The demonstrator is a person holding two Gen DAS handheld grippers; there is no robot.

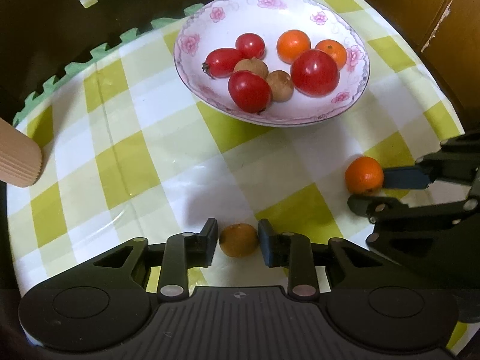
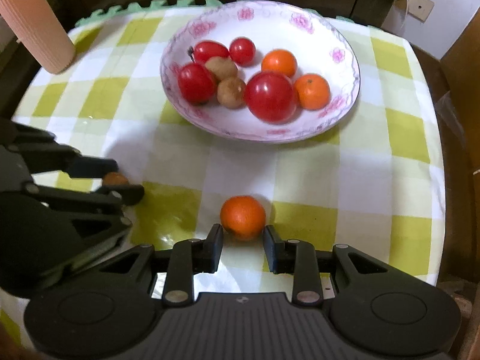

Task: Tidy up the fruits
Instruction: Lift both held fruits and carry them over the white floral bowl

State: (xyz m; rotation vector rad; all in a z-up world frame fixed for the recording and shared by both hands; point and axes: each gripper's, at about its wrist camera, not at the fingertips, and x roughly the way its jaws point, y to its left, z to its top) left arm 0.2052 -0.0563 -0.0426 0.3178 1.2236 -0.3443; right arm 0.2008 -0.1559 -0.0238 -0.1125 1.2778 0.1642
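Note:
A white floral bowl [image 1: 357,96] [image 2: 345,120] stands at the back of the checked cloth, holding several red tomatoes [image 1: 315,72], two small oranges [image 1: 293,45] and two brown round fruits [image 1: 280,85]. My left gripper [image 1: 238,240] [image 2: 120,180] is low over the cloth near the front, shut on a dull orange fruit [image 1: 239,240] [image 2: 115,178] that both pads touch. To its right, my right gripper [image 2: 243,234] [image 1: 367,190] is open. Its fingertips flank the near side of a bright orange [image 2: 243,217] [image 1: 364,175] that rests on the cloth.
A pink ribbed cup [image 1: 18,159] [image 2: 36,27] stands at the table's left edge. Green foam matting [image 1: 99,51] borders the far side. A cardboard box [image 1: 420,6] sits beyond the right edge. Bare cloth [image 1: 135,150] lies between the bowl and both grippers.

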